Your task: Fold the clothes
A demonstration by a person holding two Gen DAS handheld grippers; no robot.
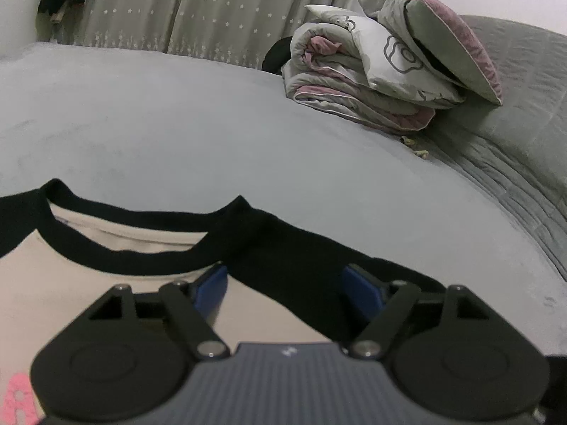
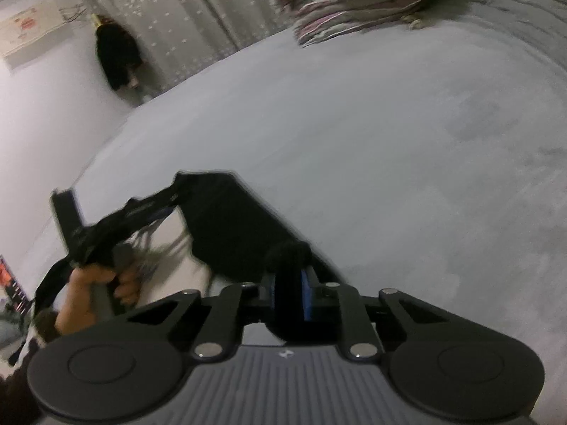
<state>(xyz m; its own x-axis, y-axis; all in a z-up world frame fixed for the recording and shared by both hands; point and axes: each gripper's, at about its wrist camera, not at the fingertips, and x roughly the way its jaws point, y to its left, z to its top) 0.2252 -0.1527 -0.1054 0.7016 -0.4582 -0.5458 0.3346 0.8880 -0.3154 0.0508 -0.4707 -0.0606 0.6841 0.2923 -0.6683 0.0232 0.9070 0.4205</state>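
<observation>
A cream shirt with a black collar and black sleeves lies flat on the grey bed. My left gripper hovers low over its right shoulder. It is open, and its blue pads straddle the seam where cream meets the black sleeve without pressing on cloth. In the right wrist view my right gripper is shut on a bunched fold of the black sleeve, which stretches off to the upper left. A hand holds the other tool's handle at the left; that part is blurred.
A folded quilt with a pillow on top sits at the far right of the bed, also visible as the quilt. A grey quilted cover runs along the right edge. Star-patterned curtains hang behind. A dark garment hangs by the wall.
</observation>
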